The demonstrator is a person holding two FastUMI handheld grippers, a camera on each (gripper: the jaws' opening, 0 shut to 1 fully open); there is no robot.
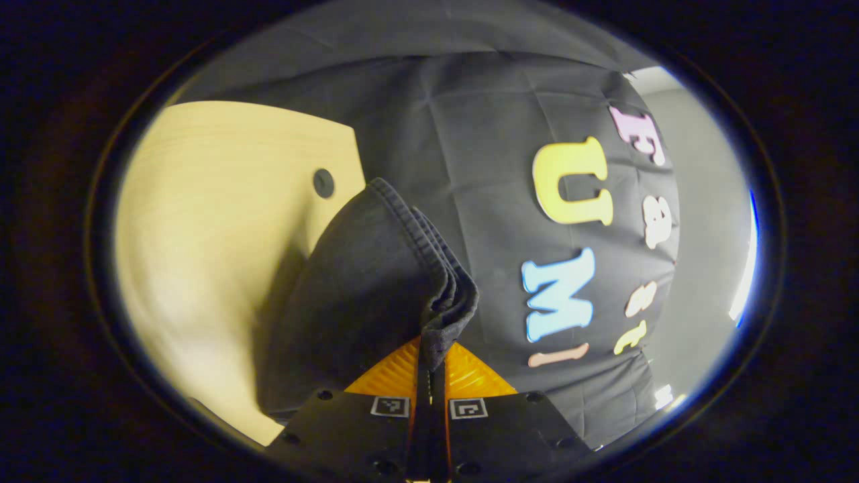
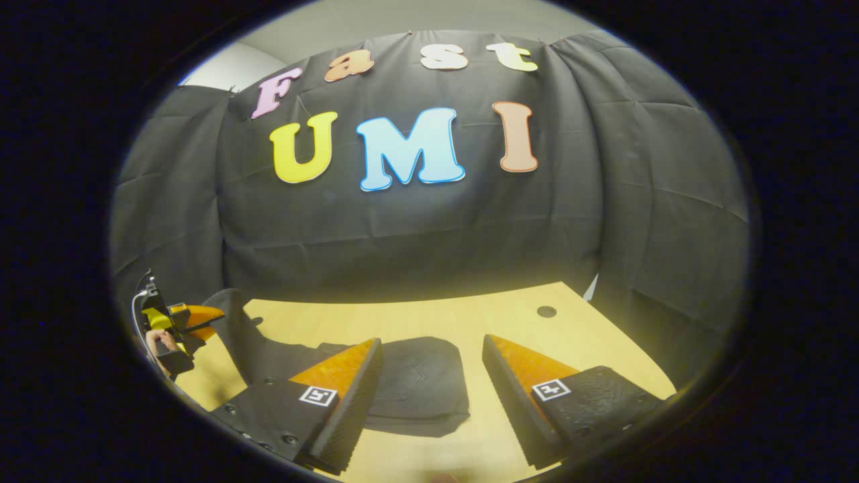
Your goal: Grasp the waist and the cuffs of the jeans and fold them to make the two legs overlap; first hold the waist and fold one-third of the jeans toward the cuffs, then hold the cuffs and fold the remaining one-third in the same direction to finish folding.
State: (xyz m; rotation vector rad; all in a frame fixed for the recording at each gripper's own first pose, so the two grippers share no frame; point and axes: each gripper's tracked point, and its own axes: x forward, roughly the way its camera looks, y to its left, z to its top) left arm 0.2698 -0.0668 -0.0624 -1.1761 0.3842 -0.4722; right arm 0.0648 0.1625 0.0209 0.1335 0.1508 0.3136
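Black cloth hangs behind a pale wooden table [image 2: 429,315], and on that table my work lies. Through the right gripper view, the jeans [image 2: 419,386] sit at twelve o'clock from my right gripper [image 2: 429,402], flat on the wood, a back pocket facing up, with the rest of the dark denim trailing off toward nine o'clock. That trail is the long axis, running across my view from the folded bulk to my left gripper [image 2: 184,322], which shows small at nine o'clock with a hand behind it.

My right fingers stand wide apart and hold nothing; the cloth lies between and beyond their tips, and I cannot tell whether they touch it.

Through the left gripper view, my left gripper [image 1: 429,365] is pinched tight on a stacked hem edge, the cuffs I judge, and the fabric rises from the fingers toward eleven o'clock.

So the left hand owns the cuff end, and the bulk lies nearer the right. I judge the coming fold must carry the cuffs along that axis, toward the bulk.
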